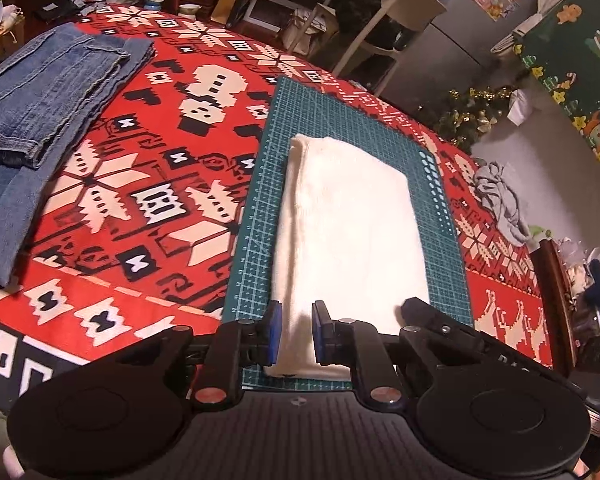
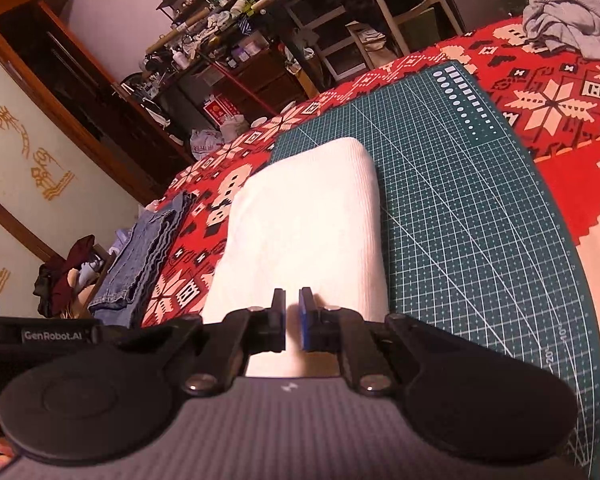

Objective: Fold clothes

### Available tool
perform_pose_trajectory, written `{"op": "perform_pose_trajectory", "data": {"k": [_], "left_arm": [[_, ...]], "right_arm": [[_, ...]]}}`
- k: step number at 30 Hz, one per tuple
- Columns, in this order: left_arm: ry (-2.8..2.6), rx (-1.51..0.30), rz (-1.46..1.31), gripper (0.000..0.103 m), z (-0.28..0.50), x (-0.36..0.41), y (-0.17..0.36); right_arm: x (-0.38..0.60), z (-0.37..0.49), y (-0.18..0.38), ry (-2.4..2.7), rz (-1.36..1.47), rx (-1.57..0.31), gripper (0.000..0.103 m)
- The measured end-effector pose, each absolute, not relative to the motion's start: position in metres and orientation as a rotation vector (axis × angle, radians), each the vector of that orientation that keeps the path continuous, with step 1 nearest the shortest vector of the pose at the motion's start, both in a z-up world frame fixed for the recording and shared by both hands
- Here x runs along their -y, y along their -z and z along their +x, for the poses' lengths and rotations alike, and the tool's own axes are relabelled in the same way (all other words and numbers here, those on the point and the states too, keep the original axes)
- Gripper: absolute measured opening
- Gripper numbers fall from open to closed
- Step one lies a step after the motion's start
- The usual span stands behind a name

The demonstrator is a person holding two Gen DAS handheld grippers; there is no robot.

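Nearest the lens in the left wrist view, the left gripper shows two black fingers with blue pads standing a narrow gap apart, and no cloth is visibly pinched between them. Just beyond and beneath their tips lies the folded white ribbed cloth, a neat rectangle resting on the dark green gridded cutting mat. Well off to the left of this gripper sits a folded pair of blue denim jeans on the red, white and black patterned tablecloth, and far to the right a crumpled grey garment lies near the table's edge.

Seen from the right wrist view, the right gripper has its pads nearly together, a thin slit between them, and clamps nothing that shows. Its tips hover over the near end of the white cloth, with the mat stretching to its right.
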State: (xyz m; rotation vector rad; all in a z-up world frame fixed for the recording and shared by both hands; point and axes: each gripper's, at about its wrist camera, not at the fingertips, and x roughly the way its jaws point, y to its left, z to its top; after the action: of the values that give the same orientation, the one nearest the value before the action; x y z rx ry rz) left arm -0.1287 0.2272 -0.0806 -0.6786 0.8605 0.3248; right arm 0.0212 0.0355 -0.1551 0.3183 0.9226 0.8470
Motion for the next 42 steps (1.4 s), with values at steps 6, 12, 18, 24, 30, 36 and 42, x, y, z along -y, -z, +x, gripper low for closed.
{"op": "perform_pose_trajectory", "data": {"k": [6,12,18,24,30,36,42], "left_arm": [[-0.236,-0.765,-0.741,0.006,-0.131,-0.228,0.075],[-0.174,-0.768,-0.800,0.005,-0.111,-0.226,0.090],[-0.197,-0.903,-0.888,0.002,-0.119,-0.232,0.111],[-0.208,-0.925,-0.859,0.002,-0.126,-0.227,0.105],[-0.163,-0.862,-0.892,0.002,-0.131,-0.230,0.099],[-0.197,-0.878,-0.884,0.002,-0.127,-0.231,0.101],[-0.216,-0.891,-0.929,0.003,-0.137,-0.237,0.100]], "right_arm": [[-0.023,0.005,0.152,-0.832,0.348,-0.900,0.009],[-0.025,0.001,0.150,-0.834,0.336,-0.890,0.009],[-0.022,0.000,0.156,-0.803,0.350,-0.924,0.009],[-0.023,-0.005,0.155,-0.834,0.339,-0.921,0.009],[-0.032,-0.012,0.151,-0.946,0.327,-0.894,0.009],[-0.044,-0.013,0.158,-0.940,0.274,-0.960,0.009],[-0.030,-0.027,0.157,-0.927,0.318,-0.969,0.009]]}}
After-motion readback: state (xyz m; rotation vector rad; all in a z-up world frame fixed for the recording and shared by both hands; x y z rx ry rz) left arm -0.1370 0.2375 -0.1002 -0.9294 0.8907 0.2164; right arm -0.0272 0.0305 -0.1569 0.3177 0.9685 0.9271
